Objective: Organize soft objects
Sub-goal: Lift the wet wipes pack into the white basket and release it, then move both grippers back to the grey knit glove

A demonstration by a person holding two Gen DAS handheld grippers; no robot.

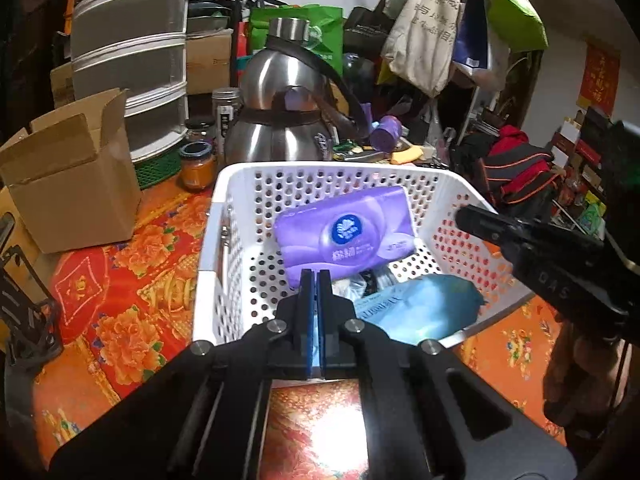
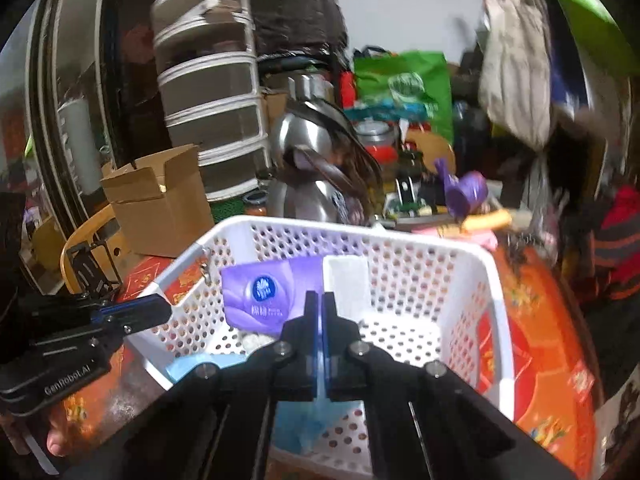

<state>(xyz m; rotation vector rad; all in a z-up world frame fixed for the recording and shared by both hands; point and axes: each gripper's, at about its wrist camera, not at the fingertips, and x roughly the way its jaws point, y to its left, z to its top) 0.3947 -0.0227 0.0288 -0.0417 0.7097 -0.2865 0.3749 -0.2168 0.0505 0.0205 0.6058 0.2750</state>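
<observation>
A white basket with round holes sits on the desk. The desk has a red and orange flower cloth on it.

Inside the basket lies a purple pack of tissues. It leans against the far wall of the basket, tilted up. Next to it, nearer the camera, is a blue bag. Some small crinkly stuff lies between the two, but it is too hard to make out.

The left claw is closed. Its two blue pads are pressed together with nothing between them. It hangs over the near rim of the basket and points down at the purple pack.

The right claw is closed too, and it holds nothing. It also hangs over the near edge of the basket, pointing in. In the left view it shows at the right side, over the right wall of the basket. In the right view the left claw shows at the left, just beside the basket's left wall. A hand grips its handle from below.

Behind the basket stands a shiny kettle with a dark handle. To the left is an open box and a stack of clear drawers. A small jar stands between the box and the basket. Bags hang at the back right.
</observation>
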